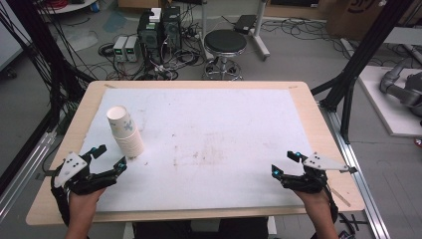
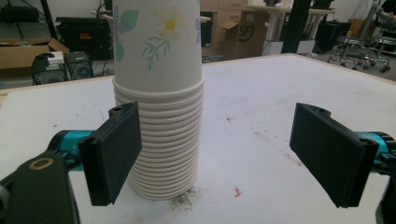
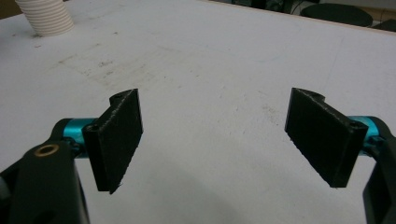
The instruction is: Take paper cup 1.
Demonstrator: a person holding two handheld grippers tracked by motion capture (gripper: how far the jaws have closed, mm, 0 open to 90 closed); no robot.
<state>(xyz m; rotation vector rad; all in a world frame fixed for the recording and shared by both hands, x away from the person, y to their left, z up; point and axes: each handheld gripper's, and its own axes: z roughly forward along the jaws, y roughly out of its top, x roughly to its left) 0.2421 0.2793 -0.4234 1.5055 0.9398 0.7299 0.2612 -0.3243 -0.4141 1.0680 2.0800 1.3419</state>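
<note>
A tall stack of white paper cups with a flower print stands upside down on the white table top, at the left. My left gripper sits just in front of the stack, jaws open and empty; in the left gripper view the cup stack rises just beyond the left jaw, not between the pads. My right gripper rests near the table's front right, jaws open wide with nothing between them. The right gripper view has the cup stack far off at the top left.
The white sheet is scuffed and stained in the middle. The wooden table edge frames it. Beyond the table stand a black stool, electronics boxes and cables on the floor. Black frame posts rise at the right.
</note>
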